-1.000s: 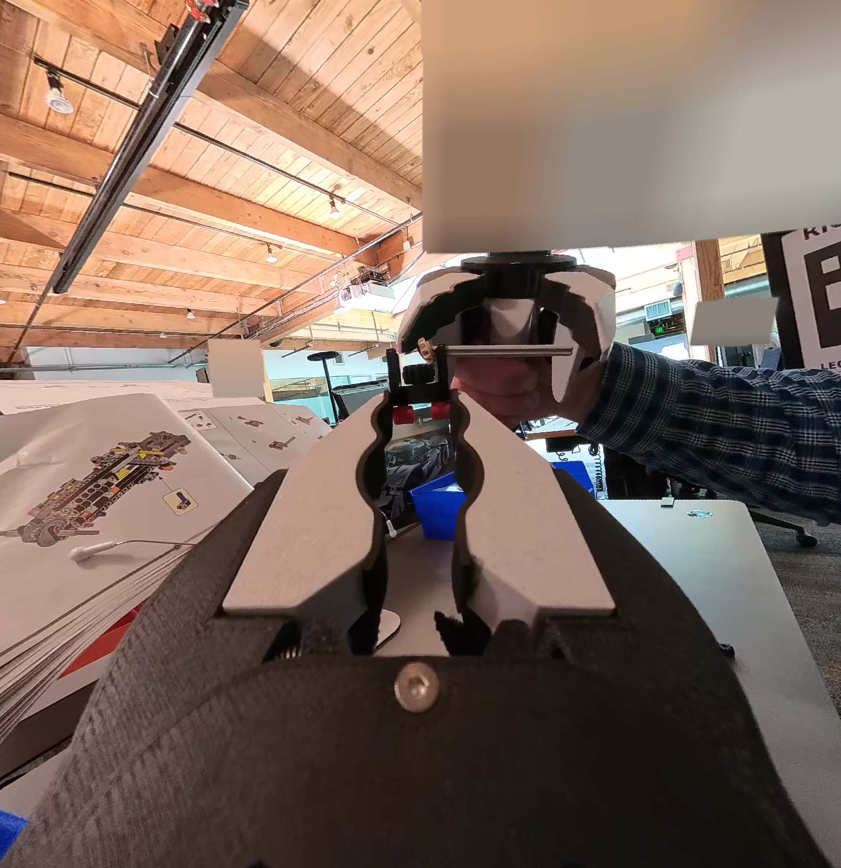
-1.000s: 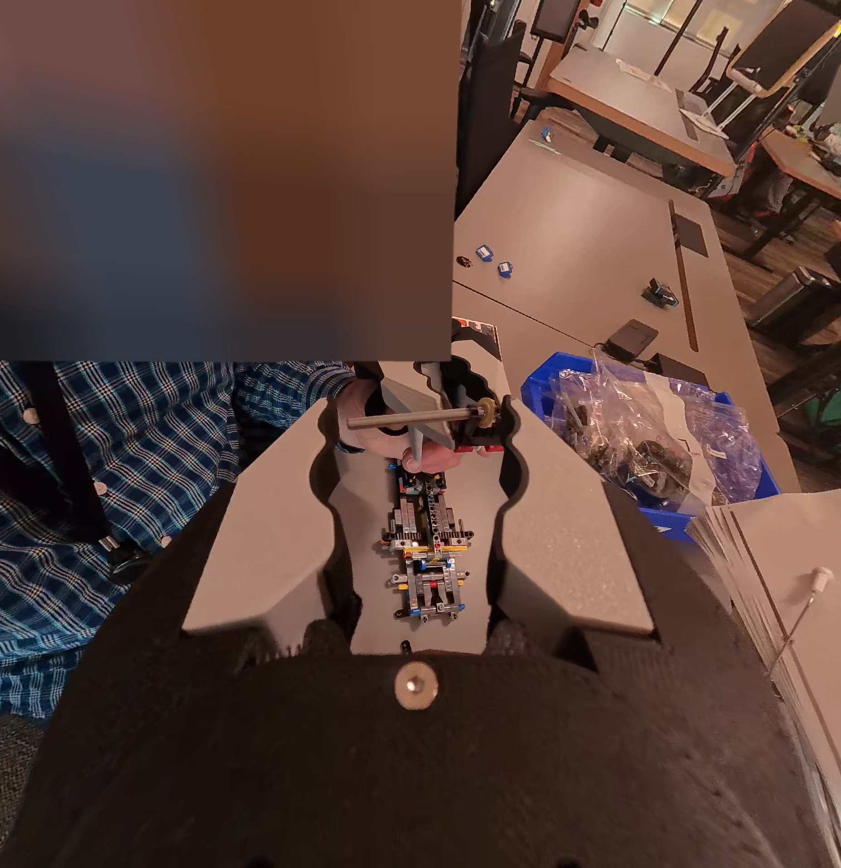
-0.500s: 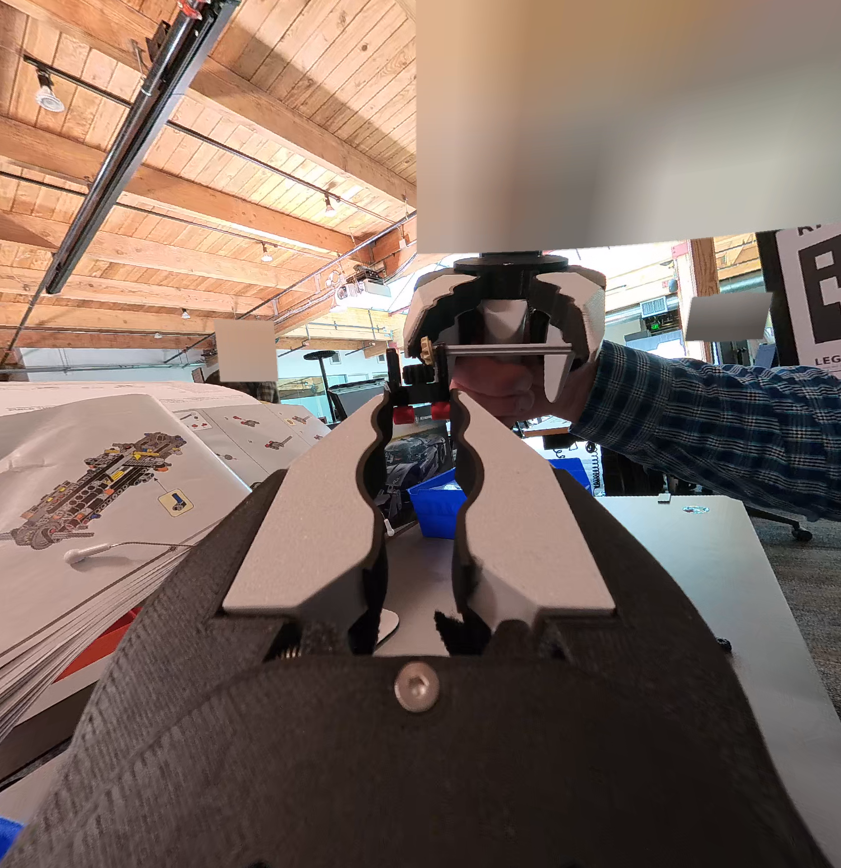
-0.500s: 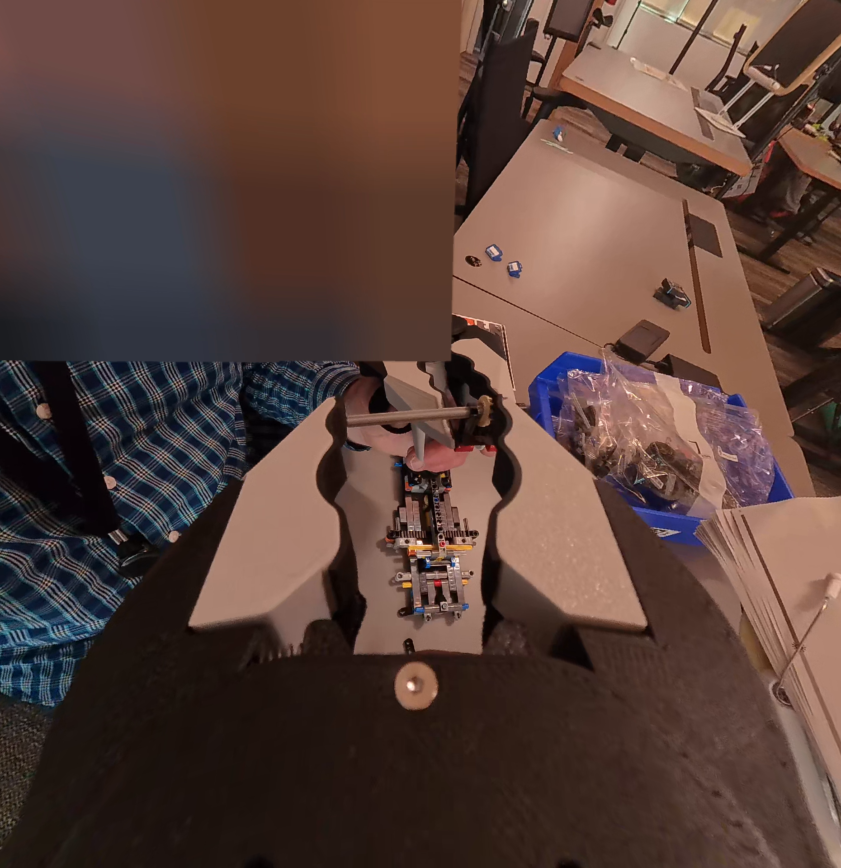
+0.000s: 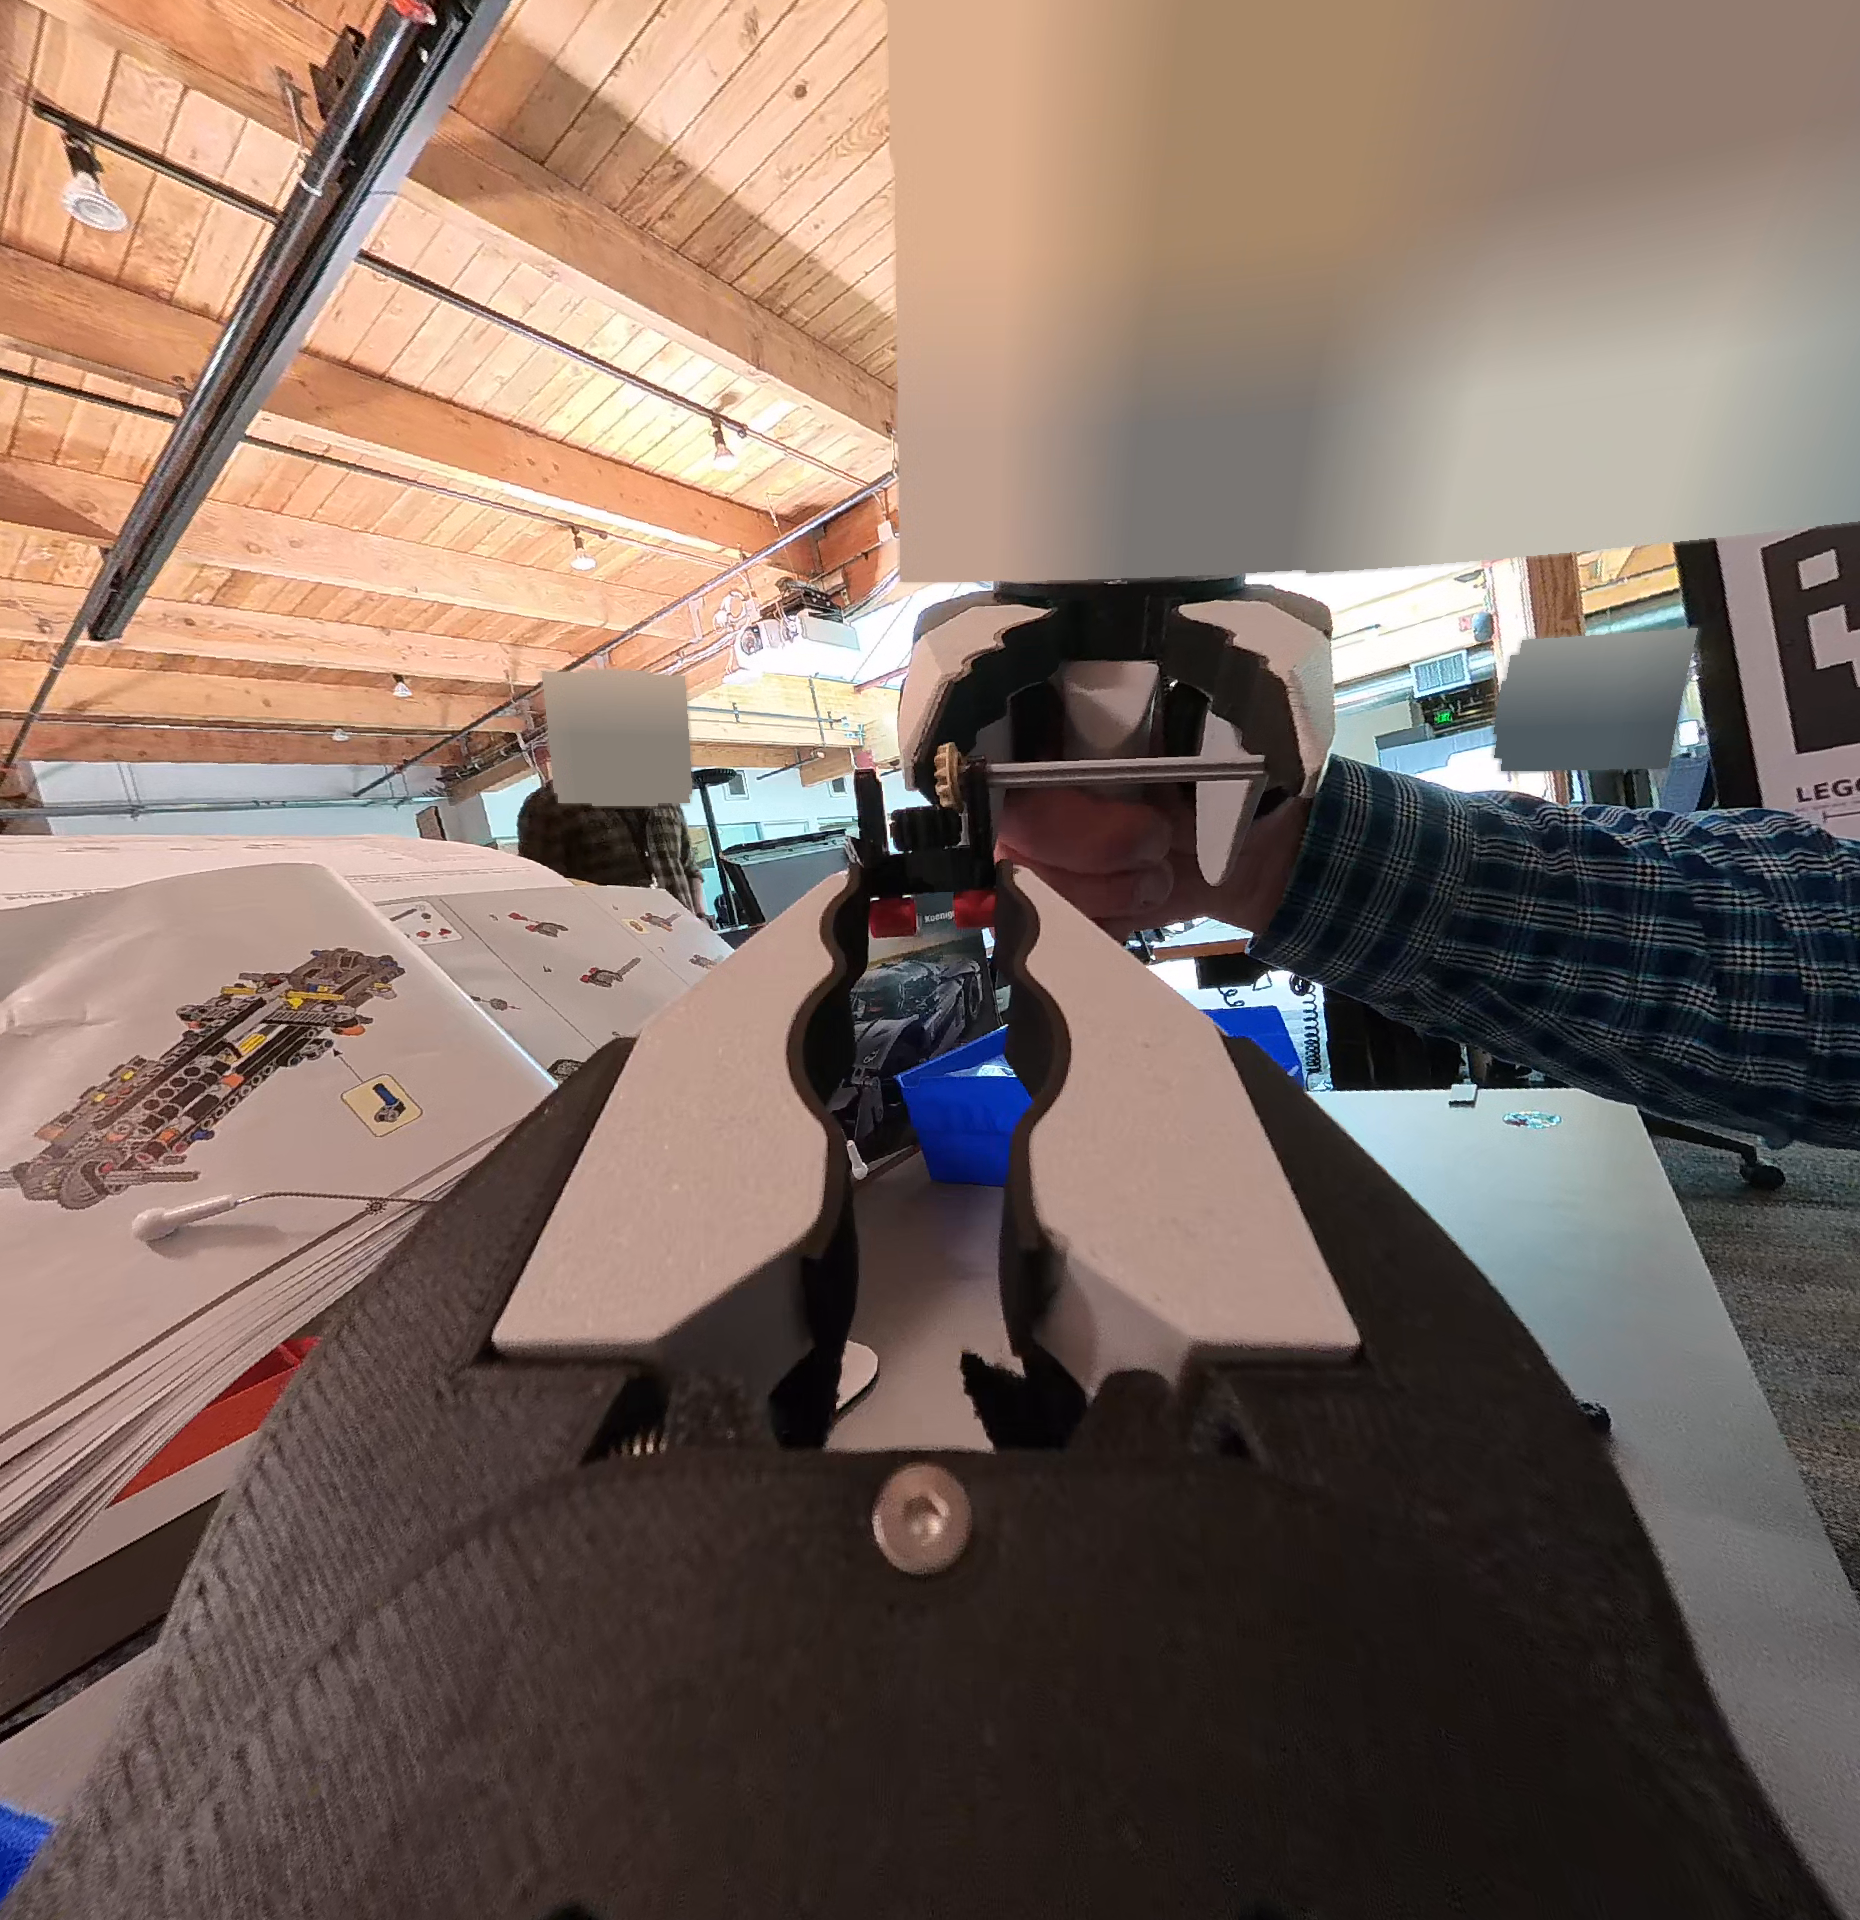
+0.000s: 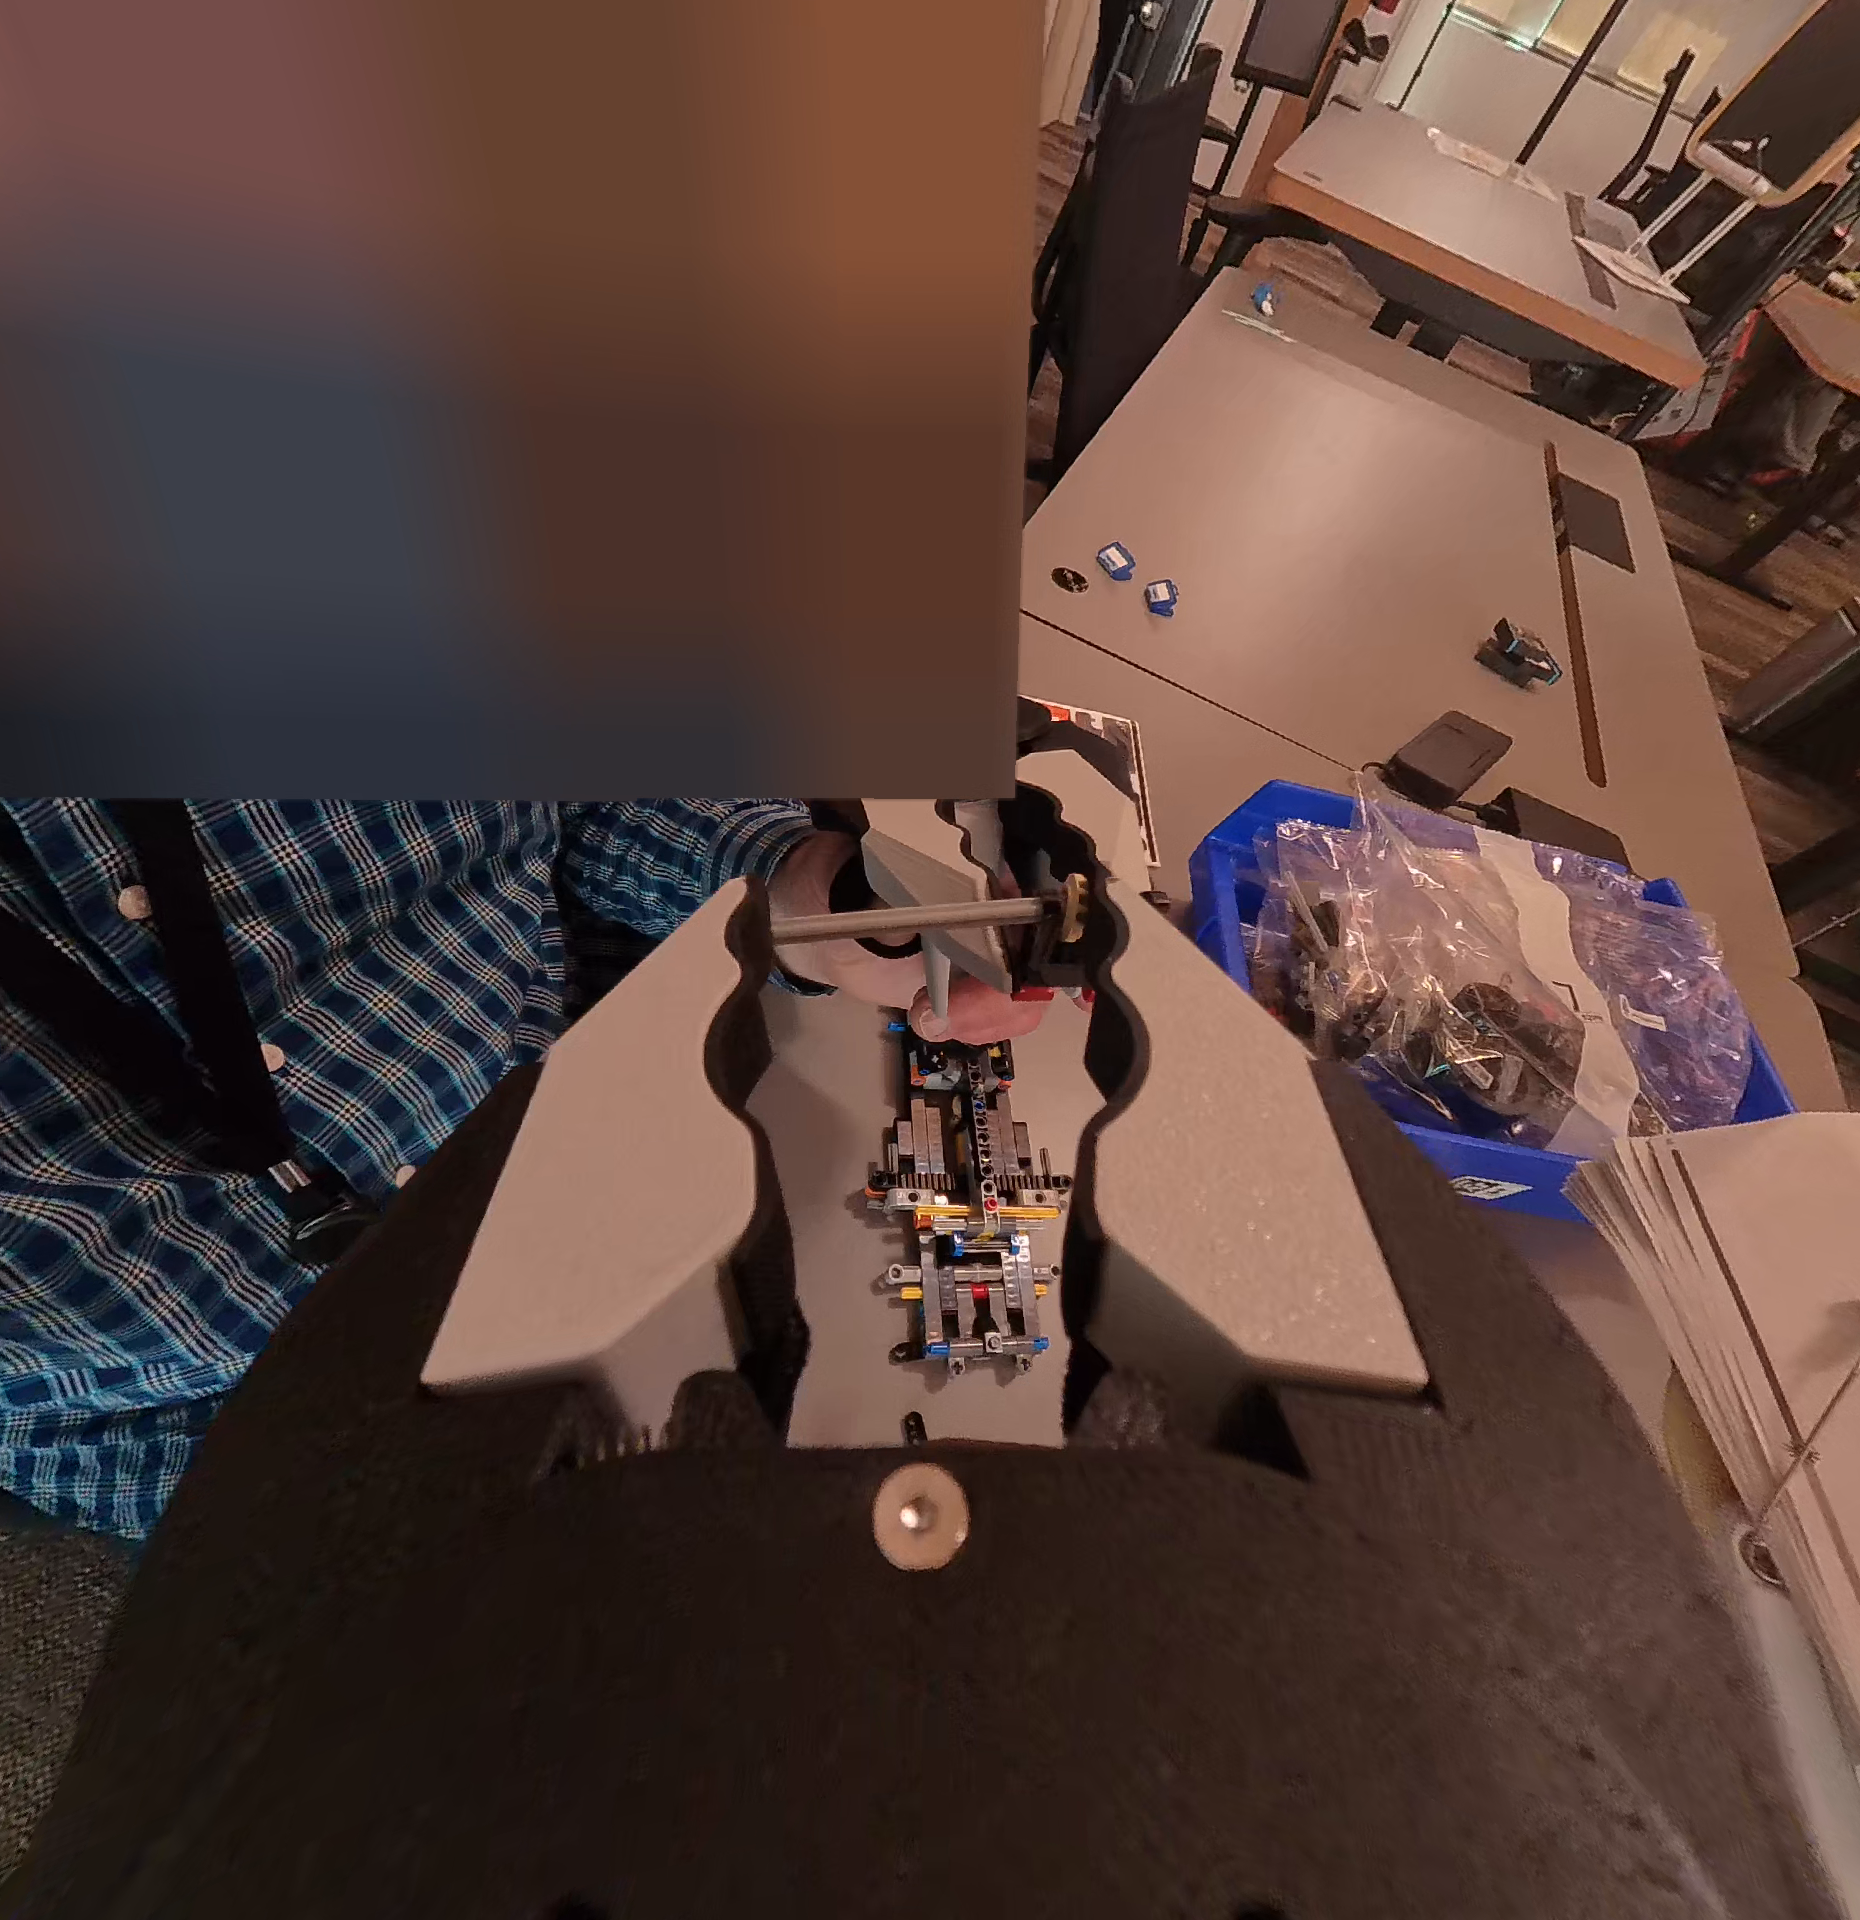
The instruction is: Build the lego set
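Observation:
My left gripper [image 5: 926,904] is shut on a small black lego subassembly [image 5: 921,878] with red pins, held up in the air. My right gripper [image 6: 926,920] is shut endwise on a grey axle [image 6: 905,920] with a tan gear [image 6: 1071,902] at one end. The gear end sits against the black subassembly [image 6: 1051,951]. In the left wrist view the axle [image 5: 1113,769] spans the jaws of the right gripper, just above my left fingertips. A long grey lego chassis [image 6: 967,1195] lies on the table [image 6: 1321,520] below both grippers.
An open instruction booklet [image 5: 230,1039] lies at the left; its page stack also shows in the right wrist view [image 6: 1788,1247]. A blue bin [image 6: 1232,862] holds plastic bags of parts [image 6: 1477,987]. A person in a plaid shirt [image 6: 386,987] sits close. Small items lie on the far table. My left and right fingertips are right by each other.
Both grippers keep their hold and stay together. The views have drifted only slightly; the axle's gear end remains at the black subassembly.

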`<state>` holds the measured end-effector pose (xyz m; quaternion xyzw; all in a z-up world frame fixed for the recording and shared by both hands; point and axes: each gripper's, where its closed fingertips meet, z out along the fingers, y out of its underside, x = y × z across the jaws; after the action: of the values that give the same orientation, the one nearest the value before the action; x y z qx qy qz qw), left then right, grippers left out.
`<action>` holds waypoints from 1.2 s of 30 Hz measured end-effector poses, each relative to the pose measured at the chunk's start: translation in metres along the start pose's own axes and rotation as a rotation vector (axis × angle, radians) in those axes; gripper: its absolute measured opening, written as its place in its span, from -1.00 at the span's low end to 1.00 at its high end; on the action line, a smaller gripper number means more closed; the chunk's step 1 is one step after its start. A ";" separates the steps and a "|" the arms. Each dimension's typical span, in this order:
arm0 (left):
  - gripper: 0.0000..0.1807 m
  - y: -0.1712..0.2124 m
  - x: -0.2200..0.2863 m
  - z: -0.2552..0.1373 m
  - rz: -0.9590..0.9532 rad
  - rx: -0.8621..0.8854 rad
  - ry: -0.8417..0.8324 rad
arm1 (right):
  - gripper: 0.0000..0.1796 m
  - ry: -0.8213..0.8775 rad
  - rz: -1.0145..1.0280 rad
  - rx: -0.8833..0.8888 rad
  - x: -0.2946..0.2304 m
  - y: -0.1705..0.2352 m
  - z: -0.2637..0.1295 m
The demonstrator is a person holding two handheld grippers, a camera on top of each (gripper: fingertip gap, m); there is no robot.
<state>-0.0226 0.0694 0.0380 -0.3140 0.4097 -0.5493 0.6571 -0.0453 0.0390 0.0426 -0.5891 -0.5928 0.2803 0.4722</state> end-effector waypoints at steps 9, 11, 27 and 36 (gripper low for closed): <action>-0.76 0.001 0.003 0.001 0.006 -0.006 0.018 | -0.35 -0.064 0.026 0.004 -0.004 0.000 -0.002; -0.76 0.002 0.004 0.001 0.006 -0.011 0.022 | -0.35 -0.080 0.036 0.002 -0.005 0.001 -0.003; -0.76 0.007 0.003 0.003 0.024 -0.031 0.013 | -0.36 -0.094 0.038 0.015 -0.003 0.005 -0.007; -0.76 0.013 0.008 0.007 0.003 -0.050 0.044 | -0.36 -0.067 0.079 0.085 -0.006 0.009 -0.012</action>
<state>-0.0102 0.0637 0.0284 -0.3174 0.4380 -0.5446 0.6409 -0.0316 0.0314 0.0378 -0.5819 -0.5721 0.3431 0.4652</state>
